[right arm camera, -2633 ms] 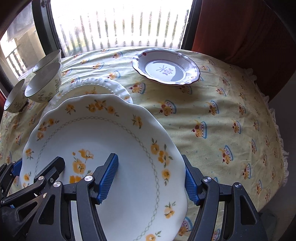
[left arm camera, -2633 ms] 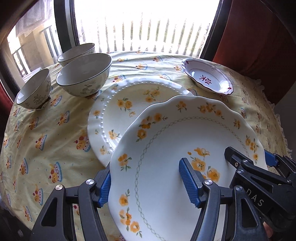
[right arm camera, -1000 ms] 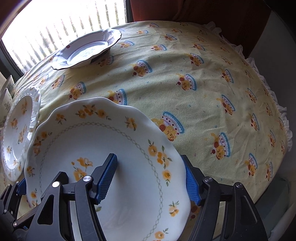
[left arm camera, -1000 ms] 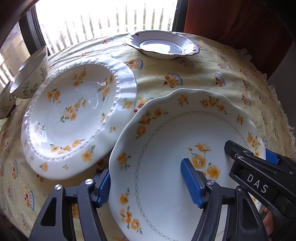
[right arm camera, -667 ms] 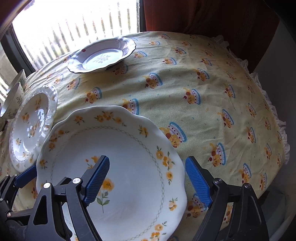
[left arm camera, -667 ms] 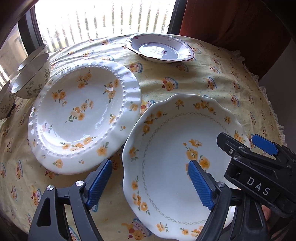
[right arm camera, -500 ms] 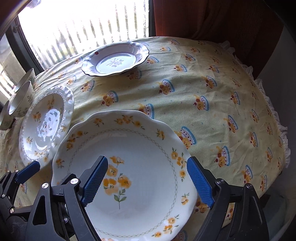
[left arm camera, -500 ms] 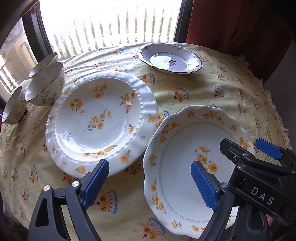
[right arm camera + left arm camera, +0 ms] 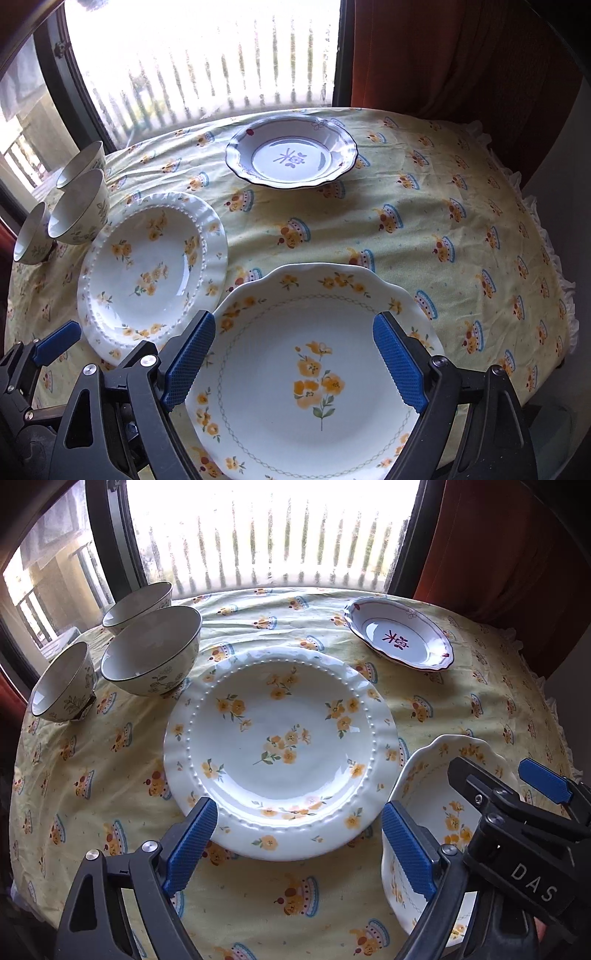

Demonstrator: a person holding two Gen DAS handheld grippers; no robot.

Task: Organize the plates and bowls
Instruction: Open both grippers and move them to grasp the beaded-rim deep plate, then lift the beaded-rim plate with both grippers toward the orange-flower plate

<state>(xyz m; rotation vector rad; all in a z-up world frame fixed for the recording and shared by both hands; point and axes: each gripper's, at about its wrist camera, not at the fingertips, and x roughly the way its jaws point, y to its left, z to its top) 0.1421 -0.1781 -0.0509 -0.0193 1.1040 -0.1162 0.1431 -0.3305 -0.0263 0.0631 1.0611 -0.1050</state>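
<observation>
A scalloped plate with yellow flowers (image 9: 314,376) lies on the yellow tablecloth at the near edge; it also shows at the right of the left wrist view (image 9: 443,812). My right gripper (image 9: 293,362) is open above it, fingers spread over its near part, not gripping. A beaded-rim flower plate (image 9: 280,746) lies in the middle; my left gripper (image 9: 295,845) is open just before its near rim. It also shows in the right wrist view (image 9: 147,273). A dark-rimmed dish (image 9: 399,638) sits at the far right. Three bowls (image 9: 151,653) stand at the far left.
The round table (image 9: 461,240) carries a frilled yellow cloth with a cake print. A window with railings is behind it, a red curtain at the right. The right gripper's body (image 9: 517,849) crosses the lower right of the left wrist view.
Both grippers let go of the scalloped plate, which now rests on the cloth right of the beaded plate. Both opened and drew back; the left one swung toward the beaded plate.
</observation>
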